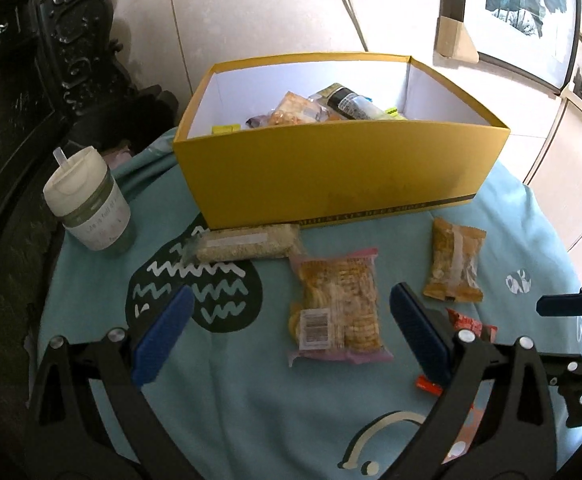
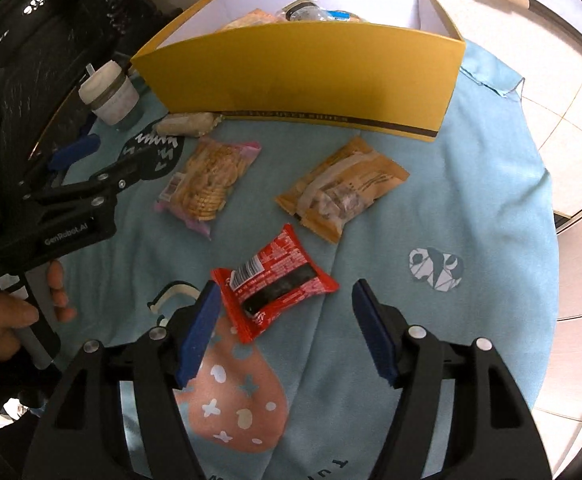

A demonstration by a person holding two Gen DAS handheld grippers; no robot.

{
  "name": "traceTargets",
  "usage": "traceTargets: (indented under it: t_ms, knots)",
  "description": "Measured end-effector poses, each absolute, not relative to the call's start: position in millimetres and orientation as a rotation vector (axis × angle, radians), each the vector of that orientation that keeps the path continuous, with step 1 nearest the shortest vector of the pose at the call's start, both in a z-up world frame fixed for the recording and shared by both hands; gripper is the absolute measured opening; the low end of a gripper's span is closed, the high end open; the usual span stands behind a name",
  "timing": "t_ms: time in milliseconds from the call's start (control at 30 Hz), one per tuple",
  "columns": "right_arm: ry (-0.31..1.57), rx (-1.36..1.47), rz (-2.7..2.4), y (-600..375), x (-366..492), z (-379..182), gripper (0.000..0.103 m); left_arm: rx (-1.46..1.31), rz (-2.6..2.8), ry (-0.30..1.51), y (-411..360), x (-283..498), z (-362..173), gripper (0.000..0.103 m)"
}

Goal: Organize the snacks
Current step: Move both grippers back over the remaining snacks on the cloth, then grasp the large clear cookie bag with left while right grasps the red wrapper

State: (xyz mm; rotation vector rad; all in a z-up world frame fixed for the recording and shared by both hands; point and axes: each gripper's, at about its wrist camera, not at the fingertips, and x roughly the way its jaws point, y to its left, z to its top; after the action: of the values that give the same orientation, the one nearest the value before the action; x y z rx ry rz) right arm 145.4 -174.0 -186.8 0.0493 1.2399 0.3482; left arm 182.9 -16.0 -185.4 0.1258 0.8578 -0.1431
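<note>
Teal printed cloth [image 1: 251,400] covers the round table under both grippers. From the left wrist, the left gripper [image 1: 291,316] hangs with blue pads spread wide, gripping nothing; the pink-edged clear bag of round crackers [image 1: 337,304] lies flat between them, untouched. Ahead stands the open yellow cardboard box [image 1: 331,176] with snacks inside, a clear pack of pale grains [image 1: 247,242] against its base. A white lidded cup [image 1: 91,204] sits ahead to the left, and a tan wrapped snack [image 1: 457,260] ahead to the right.

Only the right wrist shows the red foil packet [image 2: 275,280] whole, crumpled, barcode up, just ahead between the parted pads of the right gripper [image 2: 285,300], which touch nothing. It also shows a hand [image 2: 7,316] around the left gripper's handle.
</note>
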Motion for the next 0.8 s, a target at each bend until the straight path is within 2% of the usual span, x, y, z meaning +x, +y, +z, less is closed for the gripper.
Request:
traceTargets:
  t_ms: [800]
  knots:
    - [1.301, -0.039, 0.372, -159, 154, -228, 0.070, 0.110, -0.149, 0.940, -20, 198, -228, 0.100]
